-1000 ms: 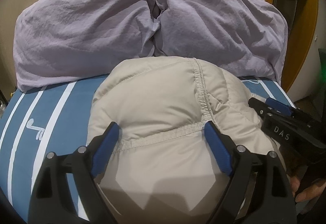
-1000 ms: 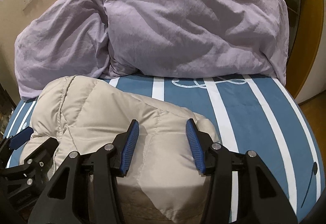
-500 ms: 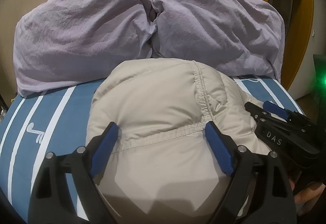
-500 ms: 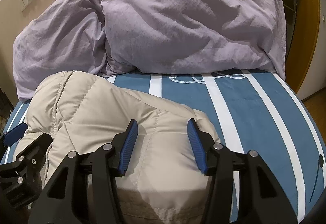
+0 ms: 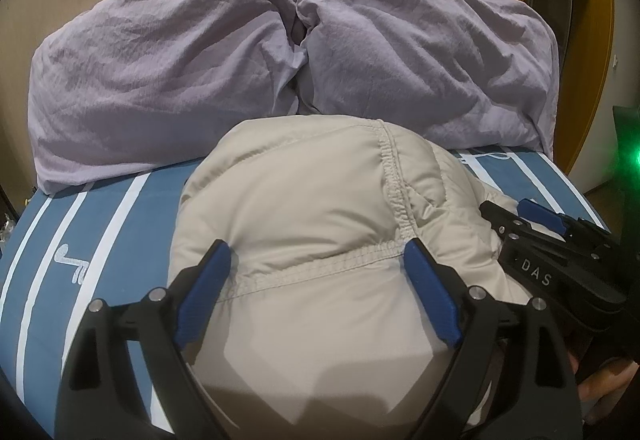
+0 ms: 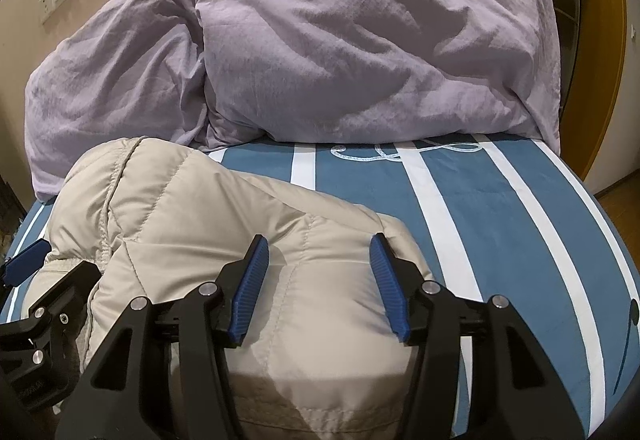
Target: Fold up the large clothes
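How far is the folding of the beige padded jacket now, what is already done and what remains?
Done: the beige jacket already lies bunched into a compact bundle on the striped bed, in front of the purple pillows. In hand: nothing is gripped; the left tool and right tool are both open over it. Left: probably flattening and tidying.

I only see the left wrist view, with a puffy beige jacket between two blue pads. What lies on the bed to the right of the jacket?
Observer: Bare blue bedsheet with white stripes, reaching the bed's right edge.
Operator: Is the other hand-held gripper clamping the jacket?
Observer: No, the right hand-held gripper is open, its blue pads straddling the puffy beige quilted jacket.
Operator: Anything drawn on that sheet?
Observer: Yes, a white looping cord pattern just before the right crumpled lilac pillow.
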